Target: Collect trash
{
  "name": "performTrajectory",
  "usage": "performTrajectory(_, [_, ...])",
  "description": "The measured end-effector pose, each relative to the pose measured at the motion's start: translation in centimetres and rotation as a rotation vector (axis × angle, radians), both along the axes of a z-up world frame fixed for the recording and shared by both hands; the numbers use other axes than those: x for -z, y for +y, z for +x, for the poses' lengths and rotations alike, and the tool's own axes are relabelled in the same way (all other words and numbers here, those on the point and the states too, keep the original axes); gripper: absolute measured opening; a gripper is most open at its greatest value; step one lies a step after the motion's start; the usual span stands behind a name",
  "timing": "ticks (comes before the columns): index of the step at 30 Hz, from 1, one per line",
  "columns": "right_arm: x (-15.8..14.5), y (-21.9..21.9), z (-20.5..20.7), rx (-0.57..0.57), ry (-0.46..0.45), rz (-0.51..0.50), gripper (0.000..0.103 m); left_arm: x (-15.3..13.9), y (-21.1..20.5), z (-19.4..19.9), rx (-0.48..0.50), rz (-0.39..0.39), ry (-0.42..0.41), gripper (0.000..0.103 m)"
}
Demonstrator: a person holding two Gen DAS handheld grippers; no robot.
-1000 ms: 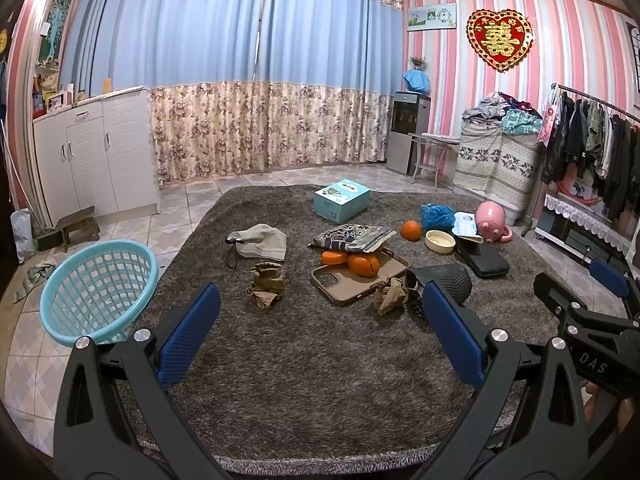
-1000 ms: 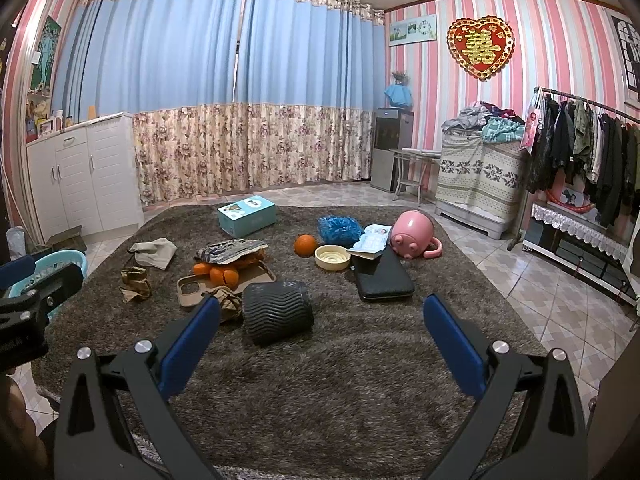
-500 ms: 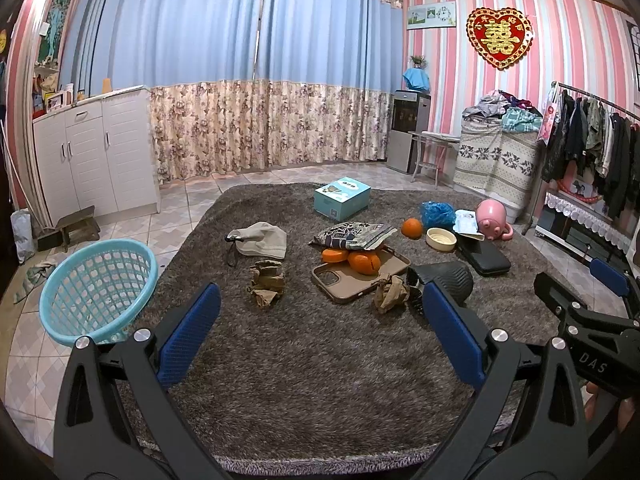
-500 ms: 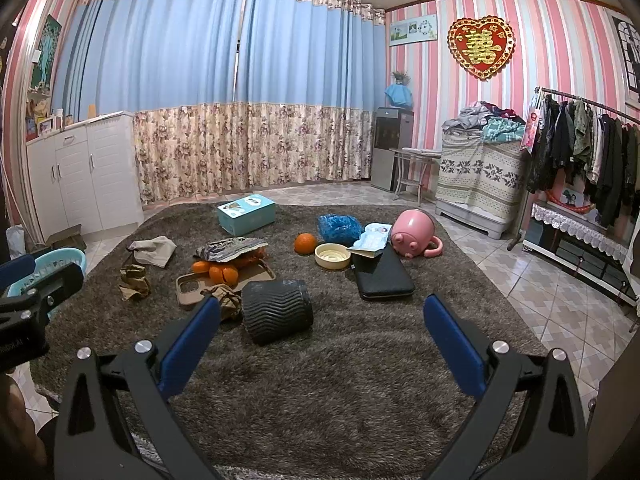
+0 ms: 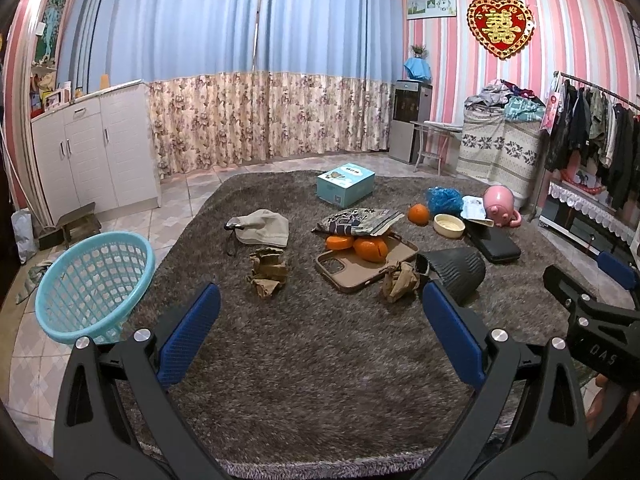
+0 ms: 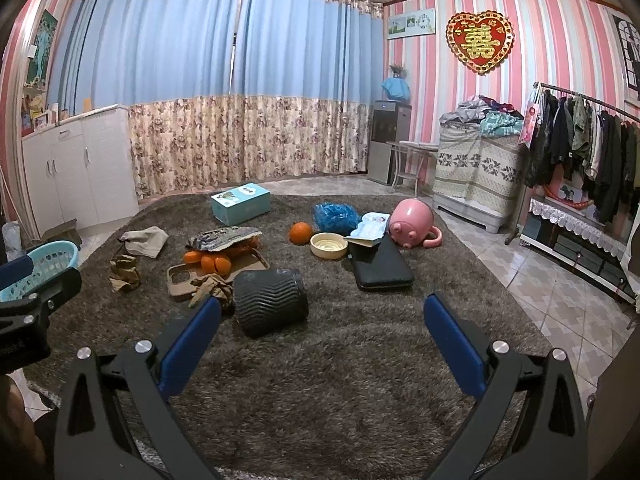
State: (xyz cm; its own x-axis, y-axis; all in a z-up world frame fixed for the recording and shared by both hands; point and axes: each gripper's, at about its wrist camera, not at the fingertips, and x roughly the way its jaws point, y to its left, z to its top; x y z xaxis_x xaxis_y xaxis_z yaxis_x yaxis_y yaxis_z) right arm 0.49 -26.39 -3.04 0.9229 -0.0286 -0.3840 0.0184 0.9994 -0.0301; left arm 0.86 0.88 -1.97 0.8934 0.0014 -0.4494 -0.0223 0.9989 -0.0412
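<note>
A light blue basket (image 5: 94,280) stands tilted at the rug's left edge; it also shows in the right wrist view (image 6: 52,258). Two crumpled brown paper wads lie on the brown rug: one (image 5: 267,271) left of centre, one (image 5: 398,280) beside a tan phone case (image 5: 366,262). In the right wrist view they show as the left wad (image 6: 125,272) and the near wad (image 6: 212,286). Orange peels (image 5: 356,245) and a crinkled wrapper (image 5: 358,221) lie on the case. My left gripper (image 5: 320,332) is open and empty above the rug. My right gripper (image 6: 322,338) is open and empty.
A black ribbed cylinder (image 6: 271,306), black case (image 6: 380,266), cream bowl (image 6: 329,245), orange (image 6: 301,233), blue bag (image 6: 335,216), pink pig toy (image 6: 412,224), teal box (image 6: 241,203) and beige cloth (image 6: 145,240) lie on the rug. White cabinet (image 5: 96,152) left, clothes rack (image 6: 592,152) right.
</note>
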Motion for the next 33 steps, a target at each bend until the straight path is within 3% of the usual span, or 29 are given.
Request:
performTrajectory(10, [0.6,0.7,1.9,-0.032,-0.007,-0.018,0.099,-0.4,1.1,1.0,-0.033,0.004,-0.012,0.098])
performTrajectory(16, [2.4,0.7,4.6,-0.107,0.107,0.054,0.099,-0.1,2.0,2.2,-0.035,-0.008,0.013,0.098])
performTrajectory(23, [4.8,2.5,7.1,-0.144,0.174,-0.012,0.099,1.0,2.9,4.0,-0.035,0.000,0.060,0.098])
performTrajectory(33, [5.9,3.4,11.9,-0.183,0.248,0.000,0.099,1.9,5.5,6.7,-0.070,-0.003,0.097,0.098])
